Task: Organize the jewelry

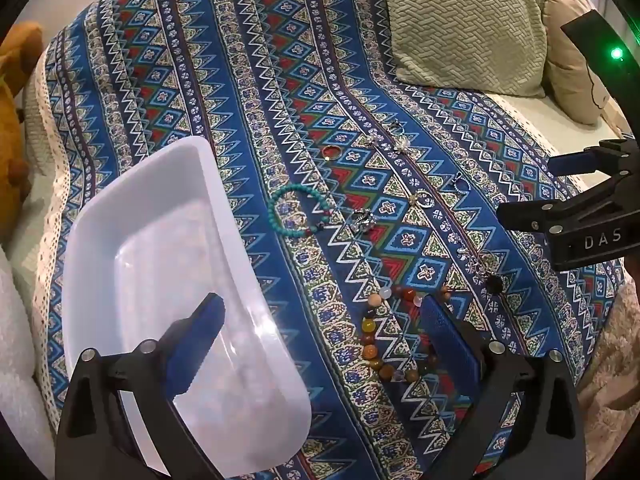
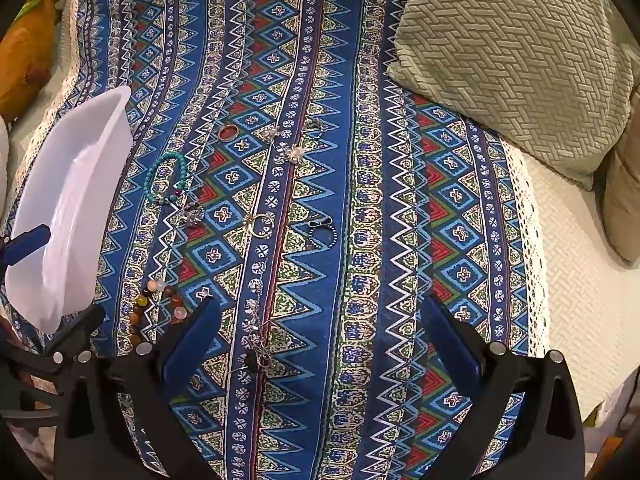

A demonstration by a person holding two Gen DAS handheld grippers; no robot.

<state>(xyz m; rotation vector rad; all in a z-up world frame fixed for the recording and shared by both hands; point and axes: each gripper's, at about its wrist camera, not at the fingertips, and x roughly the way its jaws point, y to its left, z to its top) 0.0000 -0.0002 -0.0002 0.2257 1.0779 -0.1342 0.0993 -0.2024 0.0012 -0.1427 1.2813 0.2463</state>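
Jewelry lies scattered on a blue patterned cloth (image 1: 280,80). My left gripper (image 1: 324,328) is open above it. Its left finger hangs over the white tray (image 1: 160,260) and its right finger over the multicolour bead bracelet (image 1: 378,336). Farther out lie a turquoise bead bracelet (image 1: 298,212), a red ring (image 1: 331,152) and silver pieces (image 1: 362,222). My right gripper (image 2: 322,330) is open with nothing held. A silver charm chain (image 2: 258,332) lies on the cloth between its fingers, nearer the left one. Beyond it are a gold ring (image 2: 260,224) and a dark beaded ring (image 2: 322,232).
A green woven cushion (image 2: 512,60) rests at the back right on a cream cover (image 2: 572,260). An orange plush toy (image 1: 16,120) sits at the far left. The tray (image 2: 72,208) stands left of the jewelry, near the cloth's lace edge.
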